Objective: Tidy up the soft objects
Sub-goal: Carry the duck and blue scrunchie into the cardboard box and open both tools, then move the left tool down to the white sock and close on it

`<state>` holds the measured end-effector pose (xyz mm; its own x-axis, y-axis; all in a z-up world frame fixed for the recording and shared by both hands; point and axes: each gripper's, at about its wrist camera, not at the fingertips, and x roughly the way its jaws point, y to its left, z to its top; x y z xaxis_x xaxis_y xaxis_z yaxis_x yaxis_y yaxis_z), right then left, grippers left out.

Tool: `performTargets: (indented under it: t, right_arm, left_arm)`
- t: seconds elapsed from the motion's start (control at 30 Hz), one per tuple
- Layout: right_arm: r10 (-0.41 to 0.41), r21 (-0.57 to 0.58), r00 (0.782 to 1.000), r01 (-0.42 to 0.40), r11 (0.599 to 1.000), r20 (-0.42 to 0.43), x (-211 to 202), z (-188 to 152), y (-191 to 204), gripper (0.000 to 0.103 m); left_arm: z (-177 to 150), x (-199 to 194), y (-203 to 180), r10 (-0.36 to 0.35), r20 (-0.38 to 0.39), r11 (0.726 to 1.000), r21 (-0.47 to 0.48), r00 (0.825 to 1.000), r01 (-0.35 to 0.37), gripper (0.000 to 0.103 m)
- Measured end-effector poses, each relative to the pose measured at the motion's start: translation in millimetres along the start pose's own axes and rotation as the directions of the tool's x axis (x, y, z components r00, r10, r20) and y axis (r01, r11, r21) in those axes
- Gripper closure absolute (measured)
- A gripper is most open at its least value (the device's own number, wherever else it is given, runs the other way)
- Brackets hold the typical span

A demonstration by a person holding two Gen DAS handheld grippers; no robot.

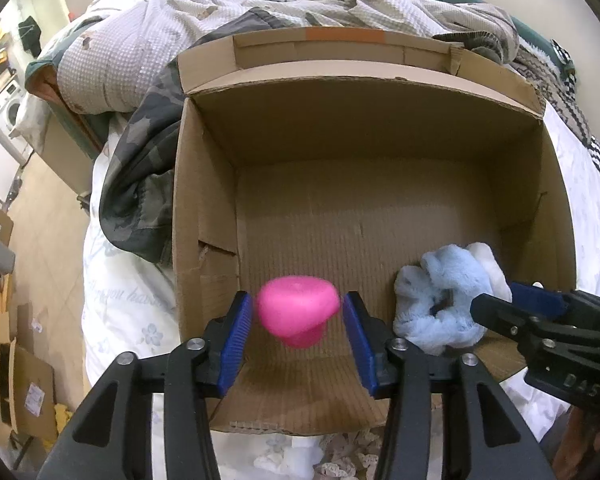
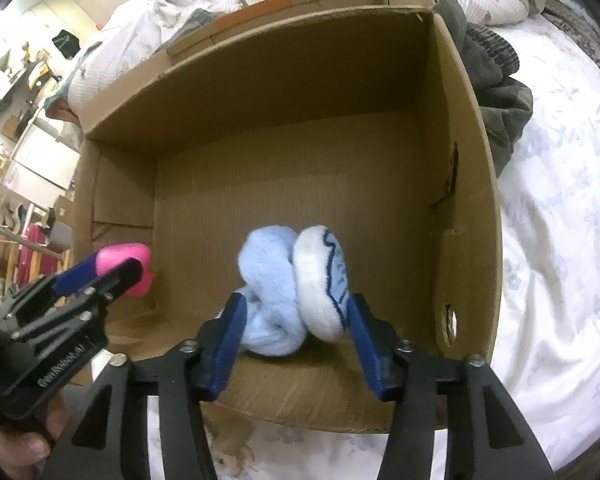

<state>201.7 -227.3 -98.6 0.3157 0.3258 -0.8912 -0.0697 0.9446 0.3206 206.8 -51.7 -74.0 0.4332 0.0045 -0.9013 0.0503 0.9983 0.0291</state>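
bedding in white with a faint floral print (image 2: 556, 208) carries an open cardboard box (image 1: 380, 128), with a rumpled quilt (image 1: 148, 40) and a camouflage garment (image 1: 140, 184) behind and beside it. pink soft toy (image 1: 298, 312) sits between the blue pads of the left gripper (image 1: 298, 316) over the box floor; jaws stand slightly wider than the toy, a thin gap showing at each side, toy blurred. light blue plush (image 2: 276, 292) with a white, blue-stitched part sits between the fingers of the right gripper (image 2: 296, 332); whether the pads press it i cannot tell. both grippers are over the near part of the box. writing: "das" moulded on the right gripper body, a partly legible brand on the left, cursive print on the bedding.
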Motion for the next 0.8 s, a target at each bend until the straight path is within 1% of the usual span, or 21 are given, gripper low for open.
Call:
performTargets:
  t: [0.03, 0.1, 0.13, 0.2, 0.23, 0.27, 0.37, 0.47, 0.53, 0.6, 0.67, 0.8]
  right_arm:
    - [0.013, -0.002, 1.0, -0.013, 1.0, 0.003, -1, 0, 0, 0.04]
    - [0.023, -0.011, 1.0, -0.023, 1.0, 0.013, -3, 1, 2, 0.034]
    - [0.025, -0.016, 0.999, -0.025, 1.0, 0.025, -6, 2, 4, 0.03]
    - [0.016, -0.03, 0.998, -0.014, 0.999, 0.061, -13, 3, 7, 0.013]
    - [0.015, -0.036, 0.996, -0.012, 0.999, 0.083, -18, 4, 8, 0.008]
    - [0.02, -0.039, 0.994, -0.016, 0.999, 0.104, -22, 5, 8, 0.0]
    - [0.04, -0.036, 0.99, -0.035, 0.999, 0.134, -30, 8, 8, 0.0]
    - [0.033, -0.024, 0.99, -0.03, 0.999, 0.135, -32, 8, 7, 0.0]
    - [0.038, -0.014, 0.99, -0.036, 0.999, 0.138, -34, 7, 5, 0.0]
    - [0.041, -0.008, 0.989, -0.041, 0.999, 0.14, -35, 7, 5, 0.0]
    - [0.046, 0.0, 0.989, -0.047, 0.999, 0.14, -37, 6, 5, 0.0]
    - [0.033, 0.009, 0.98, -0.035, 0.999, 0.196, -49, 3, 7, 0.0]
  left_arm:
    - [1, 0, 0, 0.002, 0.001, 1.0, -0.002, 1.0, -0.002, 0.036]
    - [1, -2, 0, -0.013, 0.01, 1.0, -0.007, 1.0, 0.013, 0.031]
    - [0, -2, -1, -0.012, 0.011, 1.0, -0.008, 1.0, 0.012, 0.03]
    - [0, -4, -1, -0.01, 0.015, 1.0, -0.007, 1.0, 0.01, 0.03]
    - [0, -4, -1, -0.011, 0.018, 1.0, -0.008, 1.0, 0.011, 0.03]
    - [0, -5, -1, -0.012, 0.019, 1.0, -0.011, 1.0, 0.012, 0.03]
    - [1, -8, 3, -0.009, 0.032, 0.999, -0.03, 0.999, 0.01, 0.03]
    - [3, -13, 5, -0.006, 0.048, 0.999, -0.049, 0.999, 0.008, 0.03]
    - [3, -16, 6, -0.017, 0.054, 0.998, -0.056, 0.998, 0.021, 0.03]
    - [3, -21, 6, -0.029, 0.079, 0.998, -0.061, 0.996, 0.034, 0.03]
    - [3, -28, 6, -0.027, 0.103, 0.998, -0.059, 0.994, 0.033, 0.03]
    - [2, -41, 8, -0.047, 0.136, 0.996, -0.069, 0.99, 0.056, 0.03]
